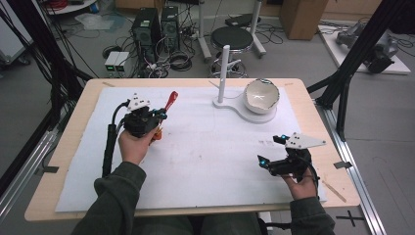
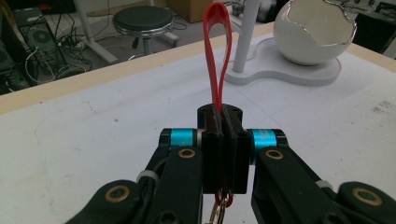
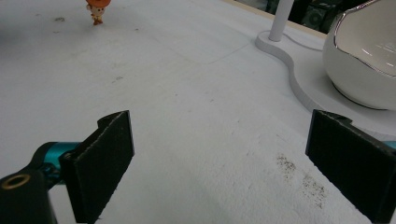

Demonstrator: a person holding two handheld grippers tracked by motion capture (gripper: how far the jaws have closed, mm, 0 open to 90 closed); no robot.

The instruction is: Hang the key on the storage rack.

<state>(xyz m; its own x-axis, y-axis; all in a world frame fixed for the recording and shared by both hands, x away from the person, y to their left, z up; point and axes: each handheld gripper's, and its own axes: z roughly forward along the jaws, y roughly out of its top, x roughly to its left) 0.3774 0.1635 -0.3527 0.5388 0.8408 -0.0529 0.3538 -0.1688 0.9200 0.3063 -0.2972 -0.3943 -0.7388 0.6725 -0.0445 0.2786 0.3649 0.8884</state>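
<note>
Left gripper (image 2: 223, 122) jaws around red strap (image 2: 218, 51).

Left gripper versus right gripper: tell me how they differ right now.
The left gripper has its jaws shut on a red strap loop; the right gripper has its jaws wide open and empty. The left is raised over the white mat; the right sits low by the table's near edge. Both are hand-held.

Wooden table (image 1: 73, 147); white sheet (image 1: 205, 161) over it; white stand (image 1: 244, 111) on sheet.

Black tools (image 2: 223, 140), cyan bands, brass screws, olive sleeves.
</note>
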